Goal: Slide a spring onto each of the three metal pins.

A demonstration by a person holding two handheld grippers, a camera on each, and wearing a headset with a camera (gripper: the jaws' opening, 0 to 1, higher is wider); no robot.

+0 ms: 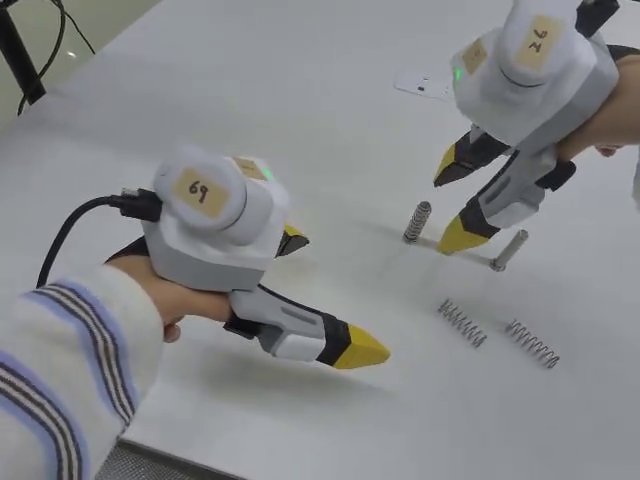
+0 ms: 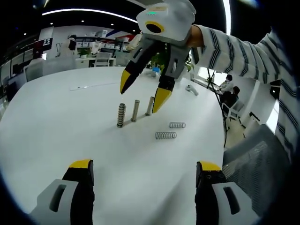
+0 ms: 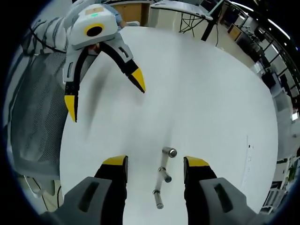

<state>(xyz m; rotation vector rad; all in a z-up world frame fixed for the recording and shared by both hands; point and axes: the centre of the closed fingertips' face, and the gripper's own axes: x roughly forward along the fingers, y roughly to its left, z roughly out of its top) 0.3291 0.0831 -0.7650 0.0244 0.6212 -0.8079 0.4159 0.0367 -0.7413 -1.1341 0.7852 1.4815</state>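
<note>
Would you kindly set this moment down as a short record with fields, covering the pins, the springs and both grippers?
surface: white table
sprung pin: one, at an end of the row, standing, already wears a spring
bare pins: two, standing beside it in the same row
loose springs: two, lying flat on the table near the row
right gripper: open, empty, over the pins
left gripper: open, empty, held back from the pins
progress: one of three pins fitted

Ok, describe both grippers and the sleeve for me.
Left gripper: white-grey housing, black jaws tipped yellow, paper tag 69, black cable at the rear. Right gripper: same build, tag 26. The sleeve is white with blue and dark stripes.
</note>
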